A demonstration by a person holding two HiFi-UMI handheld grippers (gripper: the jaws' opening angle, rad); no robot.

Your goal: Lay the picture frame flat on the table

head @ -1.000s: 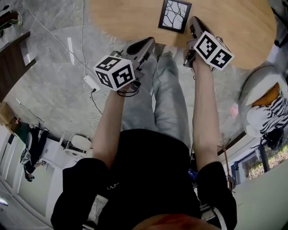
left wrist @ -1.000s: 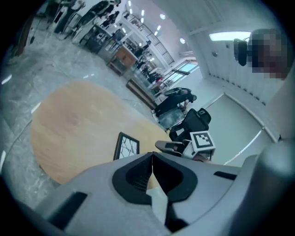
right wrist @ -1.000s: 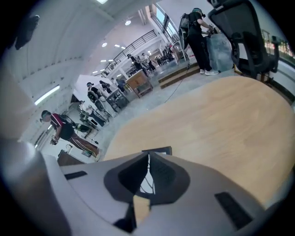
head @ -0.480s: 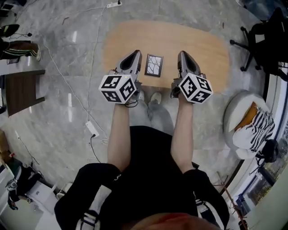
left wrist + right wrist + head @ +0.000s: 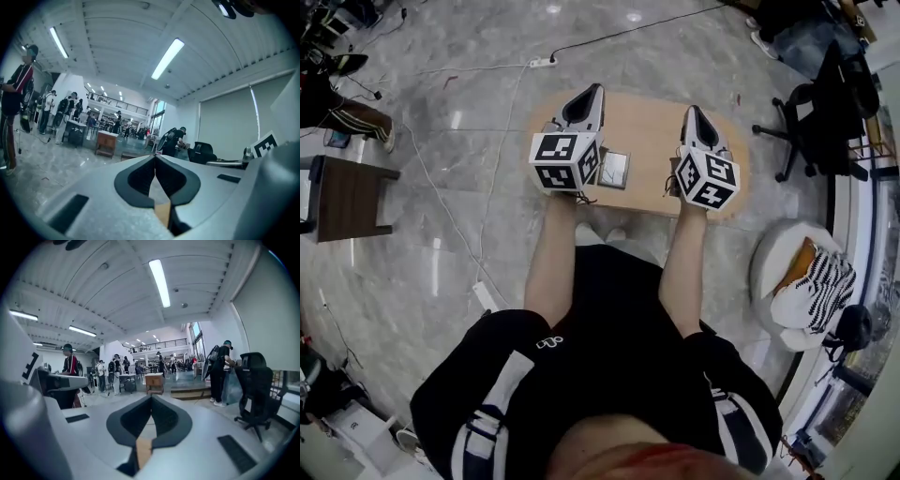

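Note:
The picture frame [image 5: 615, 169] is a small dark-edged frame lying on the oval wooden table [image 5: 649, 122], far below me in the head view; my left gripper's marker cube hides its left edge. My left gripper [image 5: 592, 91] hangs high over the table's left part, shut, with nothing in it. My right gripper [image 5: 690, 112] floats over the table's right part, also shut and empty. In both gripper views the jaws meet at their tips, left gripper [image 5: 155, 157] and right gripper [image 5: 151, 397], and point out across the room, not at the frame.
Office chairs [image 5: 825, 103] stand right of the table. A round seat with striped cloth [image 5: 802, 281] is at the right. A power strip [image 5: 542, 62] and cables lie beyond the table, a dark side table [image 5: 347, 197] at the left. Several people [image 5: 70, 371] stand across the hall.
The head view has risen, so the table and frame look smaller and farther down. Both grippers have lifted away from the frame and now point level across the room.

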